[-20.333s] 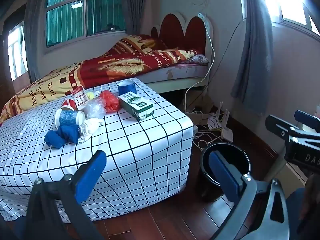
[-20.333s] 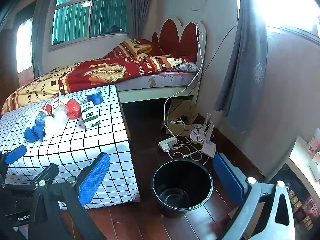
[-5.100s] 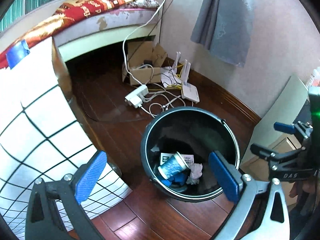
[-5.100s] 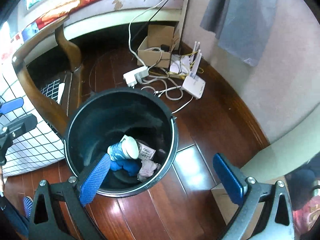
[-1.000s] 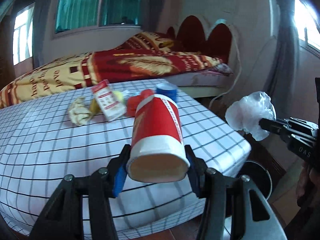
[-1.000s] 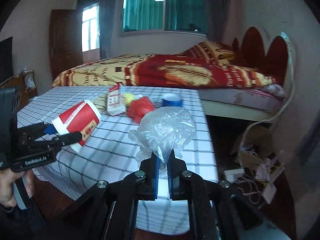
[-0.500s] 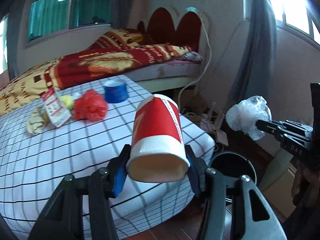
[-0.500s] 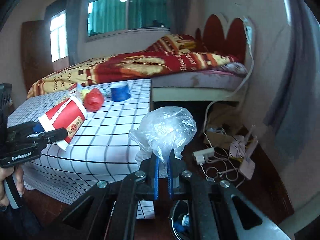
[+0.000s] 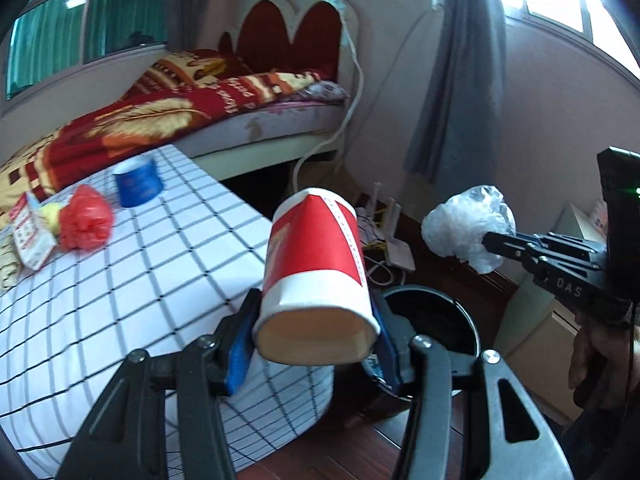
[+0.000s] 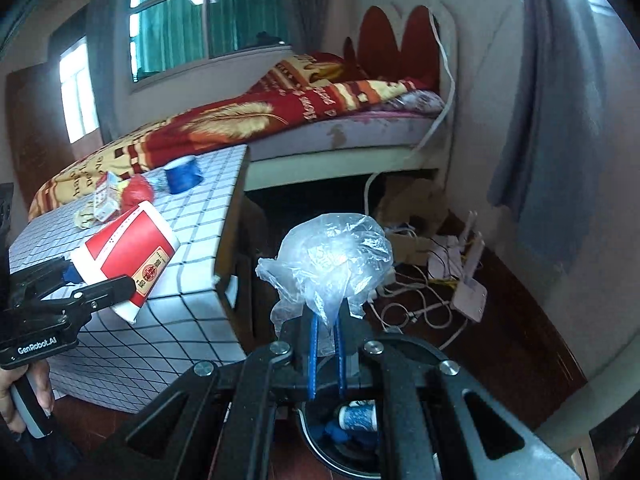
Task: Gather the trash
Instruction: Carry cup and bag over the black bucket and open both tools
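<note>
Our left hand-held gripper [image 9: 316, 344] pinches a red cup [image 9: 316, 276] beside the bench [image 9: 132, 280]; right hand-held gripper [image 10: 326, 344] pinches a plastic bag [image 10: 328, 260] above the bin [image 10: 348, 444] w/ trash inside.

A red-and-white paper cup [image 9: 316, 276] and a crumpled clear plastic bag [image 10: 330, 258] hang above the black bin [image 9: 434, 316].

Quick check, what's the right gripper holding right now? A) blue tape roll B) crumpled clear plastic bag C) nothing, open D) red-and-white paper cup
B: the right gripper has its blue pads pinched on the neck of the crumpled clear plastic bag; the red-and-white paper cup is in the left gripper.
</note>
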Demonstrator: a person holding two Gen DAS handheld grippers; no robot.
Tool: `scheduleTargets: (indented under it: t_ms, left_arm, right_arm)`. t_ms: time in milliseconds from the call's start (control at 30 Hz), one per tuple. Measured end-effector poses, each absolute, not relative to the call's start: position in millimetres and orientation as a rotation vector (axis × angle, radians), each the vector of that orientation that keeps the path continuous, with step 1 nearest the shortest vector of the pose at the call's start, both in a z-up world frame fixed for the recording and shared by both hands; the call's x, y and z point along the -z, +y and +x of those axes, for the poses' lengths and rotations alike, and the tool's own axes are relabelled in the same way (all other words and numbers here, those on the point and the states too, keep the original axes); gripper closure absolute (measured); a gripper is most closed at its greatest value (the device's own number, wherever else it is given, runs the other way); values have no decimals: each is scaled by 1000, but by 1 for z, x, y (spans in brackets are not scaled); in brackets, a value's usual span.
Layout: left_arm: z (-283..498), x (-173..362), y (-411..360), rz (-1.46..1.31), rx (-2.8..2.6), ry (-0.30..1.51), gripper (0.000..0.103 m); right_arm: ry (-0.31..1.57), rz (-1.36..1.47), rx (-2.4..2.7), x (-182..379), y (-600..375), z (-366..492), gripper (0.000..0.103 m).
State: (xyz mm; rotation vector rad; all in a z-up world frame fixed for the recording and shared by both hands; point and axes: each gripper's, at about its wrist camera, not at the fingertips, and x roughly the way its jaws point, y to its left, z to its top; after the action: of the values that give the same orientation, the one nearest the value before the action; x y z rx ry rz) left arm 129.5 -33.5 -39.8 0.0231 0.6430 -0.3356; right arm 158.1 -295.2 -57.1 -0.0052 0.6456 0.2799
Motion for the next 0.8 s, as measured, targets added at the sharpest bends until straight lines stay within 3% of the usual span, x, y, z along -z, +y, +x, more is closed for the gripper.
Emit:
scheduleTargets:
  t_ms: [800]
  left_arm:
    - [167,132,-163,132,579,896,49]
  right_arm:
    - [903,28,-175,171,-385,166,95]
